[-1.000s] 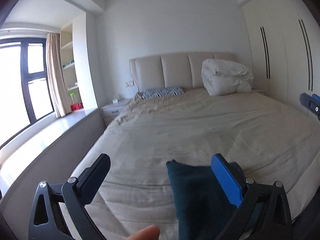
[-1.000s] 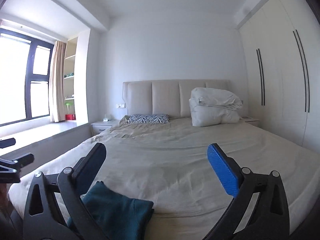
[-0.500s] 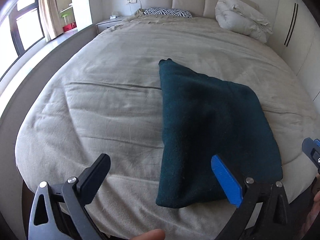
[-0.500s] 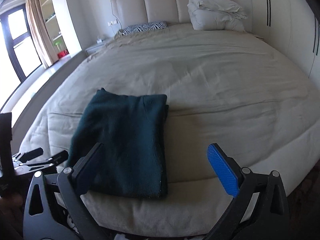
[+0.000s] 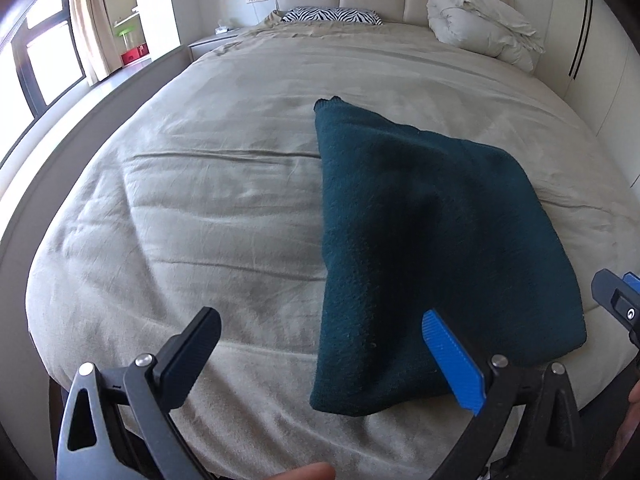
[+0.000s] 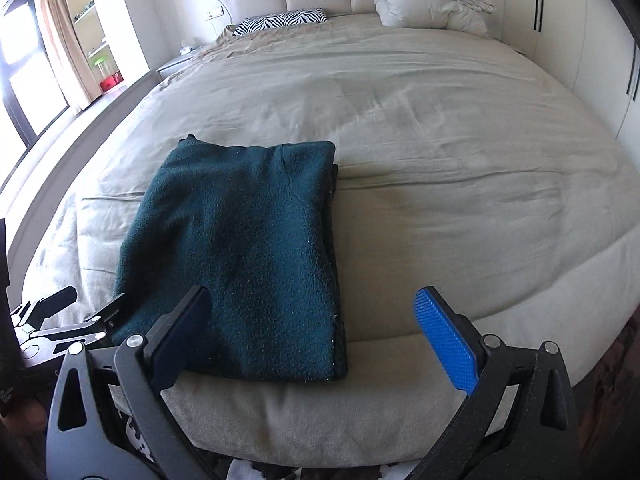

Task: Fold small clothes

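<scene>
A dark teal knitted garment (image 5: 432, 240) lies folded into a flat rectangle near the foot edge of the bed; it also shows in the right wrist view (image 6: 244, 256). My left gripper (image 5: 320, 356) is open and empty, held above the foot edge, just left of the garment's near corner. My right gripper (image 6: 312, 332) is open and empty, held over the garment's near right corner. The right gripper's tip shows at the right edge of the left wrist view (image 5: 618, 304). The left gripper shows at the left of the right wrist view (image 6: 68, 316).
The bed (image 5: 200, 200) has a wrinkled beige cover. A zebra pillow (image 5: 332, 15) and a bundled white duvet (image 5: 480, 28) lie by the headboard. A grey bed frame ledge and window (image 5: 48, 56) are left. Wardrobe doors (image 6: 580, 20) are right.
Both grippers tilted down from facing the headboard to looking at the garment. Over the last half second they moved slightly nearer. Both stayed open.
</scene>
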A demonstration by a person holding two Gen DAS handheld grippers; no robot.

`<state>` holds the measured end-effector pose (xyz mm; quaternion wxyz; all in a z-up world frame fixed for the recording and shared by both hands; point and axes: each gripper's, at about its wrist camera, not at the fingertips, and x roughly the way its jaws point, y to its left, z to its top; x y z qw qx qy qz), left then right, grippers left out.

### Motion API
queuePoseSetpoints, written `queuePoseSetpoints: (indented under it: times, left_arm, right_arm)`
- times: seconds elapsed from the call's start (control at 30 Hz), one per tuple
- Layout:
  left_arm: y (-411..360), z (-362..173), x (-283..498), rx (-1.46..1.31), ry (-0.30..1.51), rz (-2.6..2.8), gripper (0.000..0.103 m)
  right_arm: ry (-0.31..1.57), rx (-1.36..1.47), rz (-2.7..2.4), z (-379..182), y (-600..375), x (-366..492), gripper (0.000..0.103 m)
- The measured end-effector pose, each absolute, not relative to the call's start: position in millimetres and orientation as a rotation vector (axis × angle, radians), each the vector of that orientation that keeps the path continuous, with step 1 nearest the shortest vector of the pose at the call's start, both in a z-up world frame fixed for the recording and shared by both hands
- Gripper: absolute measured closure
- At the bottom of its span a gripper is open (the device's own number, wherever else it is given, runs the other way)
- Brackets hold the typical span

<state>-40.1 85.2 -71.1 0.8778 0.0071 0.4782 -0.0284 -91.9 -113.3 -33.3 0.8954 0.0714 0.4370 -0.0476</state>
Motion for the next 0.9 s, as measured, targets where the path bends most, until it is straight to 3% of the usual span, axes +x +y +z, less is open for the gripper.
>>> queuePoseSetpoints:
  times: [0.9]
  left_arm:
    - [86.4, -75.7, -41.5, 0.017, 0.998, -0.055, 0.000]
  right_arm:
    - [0.923, 0.145, -0.096, -35.6, -109.6, -94.6, 0.000]
